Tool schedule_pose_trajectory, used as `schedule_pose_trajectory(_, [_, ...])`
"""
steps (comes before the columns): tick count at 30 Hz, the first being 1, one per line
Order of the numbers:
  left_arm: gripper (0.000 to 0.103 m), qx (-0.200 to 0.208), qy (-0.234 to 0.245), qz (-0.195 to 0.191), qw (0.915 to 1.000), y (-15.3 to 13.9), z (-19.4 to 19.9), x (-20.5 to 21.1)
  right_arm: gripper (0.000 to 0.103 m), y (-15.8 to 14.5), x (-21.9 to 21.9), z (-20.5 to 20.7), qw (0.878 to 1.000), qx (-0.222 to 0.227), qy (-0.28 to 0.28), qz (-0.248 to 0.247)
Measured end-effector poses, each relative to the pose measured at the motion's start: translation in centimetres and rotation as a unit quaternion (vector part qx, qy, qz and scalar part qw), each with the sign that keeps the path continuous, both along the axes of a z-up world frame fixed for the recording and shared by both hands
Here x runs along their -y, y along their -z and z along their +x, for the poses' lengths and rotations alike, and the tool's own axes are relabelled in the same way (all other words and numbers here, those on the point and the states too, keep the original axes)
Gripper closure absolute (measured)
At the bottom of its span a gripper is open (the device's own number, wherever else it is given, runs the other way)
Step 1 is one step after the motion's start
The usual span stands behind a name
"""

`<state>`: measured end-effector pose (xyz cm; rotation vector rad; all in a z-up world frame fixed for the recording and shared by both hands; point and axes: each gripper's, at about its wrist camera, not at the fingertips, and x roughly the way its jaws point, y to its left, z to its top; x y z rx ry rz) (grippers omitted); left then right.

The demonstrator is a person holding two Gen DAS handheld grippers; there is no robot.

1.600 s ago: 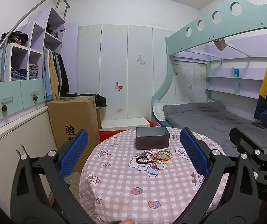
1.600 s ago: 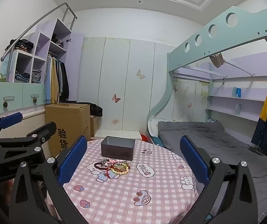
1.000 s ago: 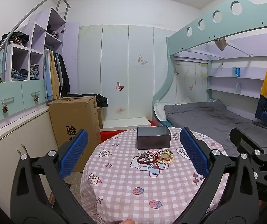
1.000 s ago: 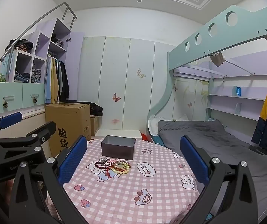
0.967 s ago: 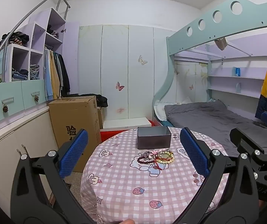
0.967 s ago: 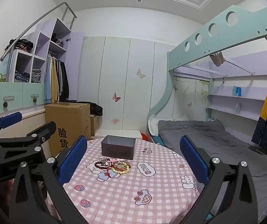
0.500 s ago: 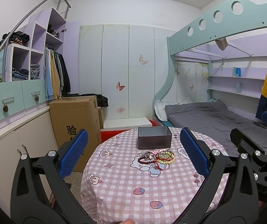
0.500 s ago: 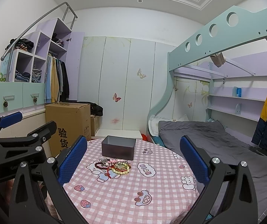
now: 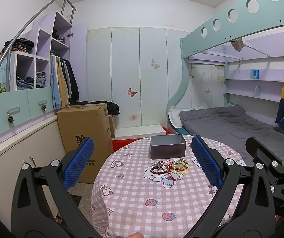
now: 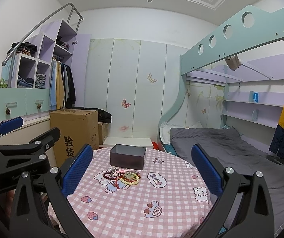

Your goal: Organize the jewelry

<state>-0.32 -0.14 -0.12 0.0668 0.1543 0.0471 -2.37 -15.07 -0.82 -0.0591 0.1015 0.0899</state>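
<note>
A heap of bead bracelets (image 9: 169, 166) lies on a round table with a pink checked cloth (image 9: 138, 196). It also shows in the right wrist view (image 10: 123, 175). Just behind the heap stands an open grey metal box (image 9: 167, 146), also in the right wrist view (image 10: 128, 156). My left gripper (image 9: 142, 162) is open and empty, held above the table's near edge, short of the heap. My right gripper (image 10: 142, 166) is open and empty, also short of the heap. The left gripper's body shows at the left of the right wrist view (image 10: 18, 154).
A tall cardboard box (image 9: 86, 136) stands on the floor left of the table. A bunk bed with a grey mattress (image 9: 231, 125) is at the right. Drawers and shelves with clothes (image 9: 22, 107) line the left wall.
Both views have drifted very slightly. The bracelets and the box have not moved. Both grippers stay open.
</note>
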Motion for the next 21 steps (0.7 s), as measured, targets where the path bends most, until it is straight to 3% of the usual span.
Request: schedule_pose_trajectory(21, [0.006, -0.02, -0.005, 0.001, 0.9998, -0.68, 0.01, 0.66, 0.007, 0.13, 0.08, 0.1, 1.0, -0.009, -0.002, 0.002])
